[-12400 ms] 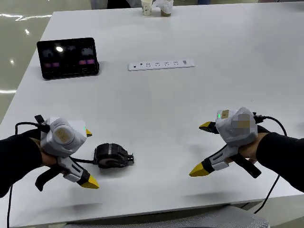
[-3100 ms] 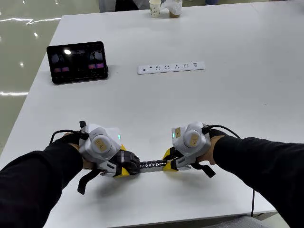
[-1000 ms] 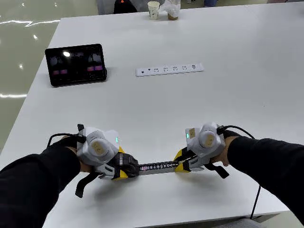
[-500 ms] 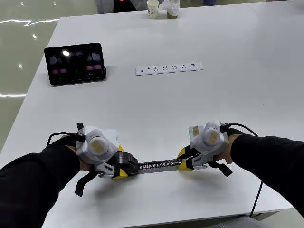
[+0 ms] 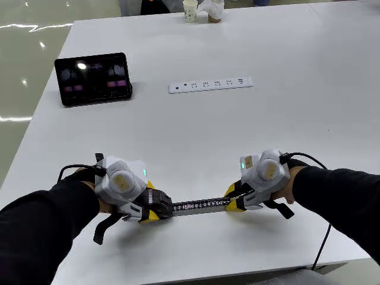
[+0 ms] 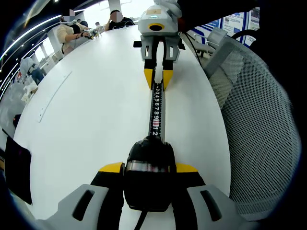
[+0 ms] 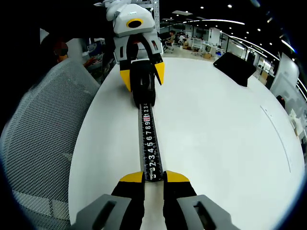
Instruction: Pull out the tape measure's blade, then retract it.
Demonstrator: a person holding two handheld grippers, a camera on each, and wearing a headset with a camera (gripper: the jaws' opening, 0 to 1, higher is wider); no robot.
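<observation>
The tape measure [image 5: 157,205] sits on the white table [image 5: 285,101] close to the near edge, left of centre. We have it clamped in the left gripper [image 6: 148,168], whose yellow-tipped jaws are pressed against its two black sides. The blade [image 5: 200,205] stretches out to the right, low over the tabletop with its numbers facing up. At its right end we hold the tip in the right gripper [image 7: 154,177], jaws drawn in narrow on either side of it. Farther off, a dark tablet [image 5: 92,79] lies at the left, a white power strip [image 5: 211,85] at centre, and paper cups [image 5: 190,9] stand by the far edge.
</observation>
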